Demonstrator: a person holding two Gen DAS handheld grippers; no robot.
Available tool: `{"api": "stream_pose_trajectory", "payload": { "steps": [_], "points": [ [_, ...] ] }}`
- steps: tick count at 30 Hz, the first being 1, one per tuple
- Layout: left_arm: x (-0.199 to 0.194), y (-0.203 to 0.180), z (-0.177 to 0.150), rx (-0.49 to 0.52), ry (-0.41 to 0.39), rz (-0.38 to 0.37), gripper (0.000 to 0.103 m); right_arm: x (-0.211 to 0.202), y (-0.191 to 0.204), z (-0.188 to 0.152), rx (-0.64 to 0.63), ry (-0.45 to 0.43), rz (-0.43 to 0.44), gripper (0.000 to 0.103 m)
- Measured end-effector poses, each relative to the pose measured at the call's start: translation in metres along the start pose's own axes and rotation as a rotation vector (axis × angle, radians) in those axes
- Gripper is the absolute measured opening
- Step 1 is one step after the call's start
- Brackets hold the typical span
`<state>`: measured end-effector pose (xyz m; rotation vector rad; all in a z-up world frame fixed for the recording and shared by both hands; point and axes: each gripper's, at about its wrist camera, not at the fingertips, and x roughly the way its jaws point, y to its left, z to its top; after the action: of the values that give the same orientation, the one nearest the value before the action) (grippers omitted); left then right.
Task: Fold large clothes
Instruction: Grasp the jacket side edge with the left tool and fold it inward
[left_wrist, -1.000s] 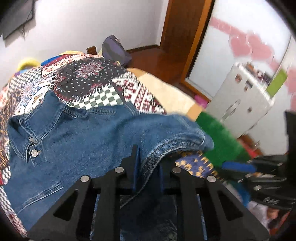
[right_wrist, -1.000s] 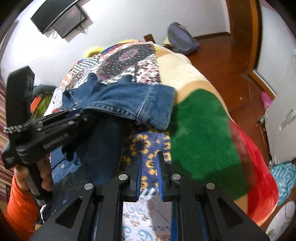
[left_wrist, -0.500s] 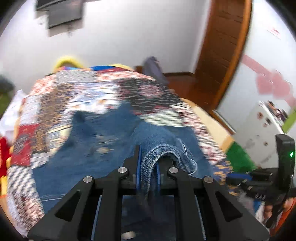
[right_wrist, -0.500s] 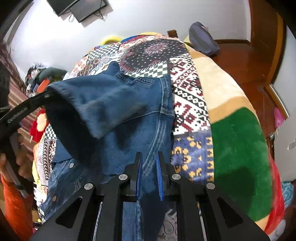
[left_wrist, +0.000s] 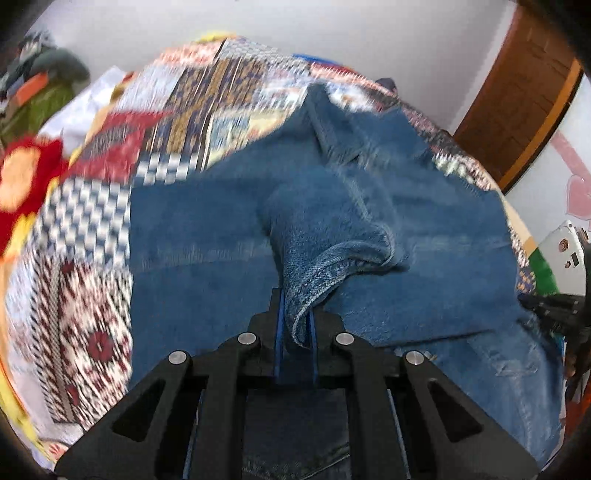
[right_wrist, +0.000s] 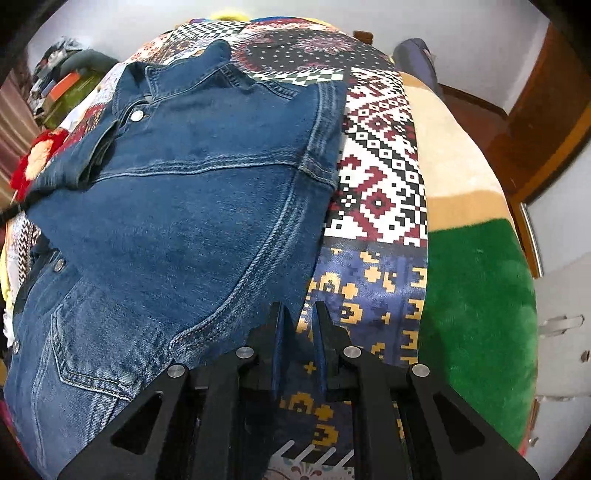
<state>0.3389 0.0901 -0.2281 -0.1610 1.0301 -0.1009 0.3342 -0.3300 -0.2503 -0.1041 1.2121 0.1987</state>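
Bed: patchwork blanket (right_wrist: 380, 155) fills both views, wooden door (left_wrist: 524, 92) beyond.
Jacket: denim jacket (right_wrist: 192, 192) lies ahead and left of the right gripper (right_wrist: 298, 325), collar farthest away.
Left gripper (left_wrist: 294, 317): pinched on the sleeve cuff (left_wrist: 325, 266).
Change: a second ago the cuff hung off the jacket's right edge; now it sits over the body.
Right gripper: fingers narrowly apart, holding nothing, just beside the hem.
Meaning: sleeve fold looks nearly laid; release likely follows.

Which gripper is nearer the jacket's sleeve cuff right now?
Left. The left gripper is shut on the sleeve cuff. The right gripper sits at the denim jacket's folded side edge, gripping nothing visible.
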Motion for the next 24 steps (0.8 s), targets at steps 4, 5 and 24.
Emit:
{"api": "stream_pose_trajectory", "payload": {
  "steps": [4, 5, 24],
  "points": [
    [0.006, 0.017, -0.019, -0.068, 0.007, -0.031, 0.020, 0.000, 0.004, 0.001, -0.015, 0.009, -0.039, 0.011],
    [0.005, 0.020, -0.021, -0.080, 0.003, -0.040, 0.021, 0.000, 0.008, 0.002, -0.020, 0.010, -0.048, 0.011],
    [-0.020, -0.042, 0.011, 0.254, -0.041, 0.140, 0.103, -0.030, 0.018, 0.042, -0.010, -0.079, 0.020, 0.011]
  ]
}}
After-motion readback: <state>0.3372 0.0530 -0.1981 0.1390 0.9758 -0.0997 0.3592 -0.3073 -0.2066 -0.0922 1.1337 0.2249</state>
